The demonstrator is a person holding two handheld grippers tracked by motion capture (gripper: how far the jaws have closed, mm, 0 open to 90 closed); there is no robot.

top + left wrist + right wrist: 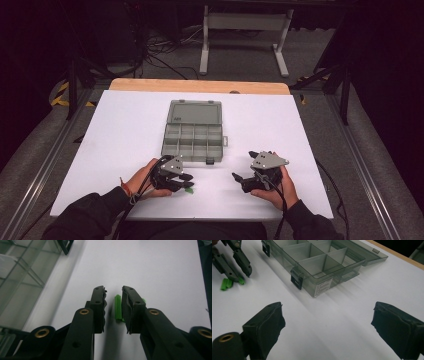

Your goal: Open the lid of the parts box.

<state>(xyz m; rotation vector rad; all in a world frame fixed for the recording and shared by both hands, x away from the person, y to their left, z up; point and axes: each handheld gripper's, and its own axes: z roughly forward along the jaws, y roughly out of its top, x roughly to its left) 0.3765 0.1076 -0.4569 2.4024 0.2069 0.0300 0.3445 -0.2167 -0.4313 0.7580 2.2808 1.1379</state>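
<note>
Left gripper (pixel 113 293) is held low over the white table (pixel 125 135), its jaws narrowed with a gap left between them; one green wall plug (pixel 118 307) lies in that gap against the right-hand pad, and a firm pinch cannot be confirmed. In the right gripper view, two or three green pieces (pixel 227 283) can be counted at those jaws; the exact number cannot be told. Right gripper (pixel 327 322) is seen with jaws spread wide, nothing between them. One grey compartment box (pixel 192 140) is placed near the table's middle, its lid folded back flat. Its compartments, as far as they are visible, hold nothing.
</note>
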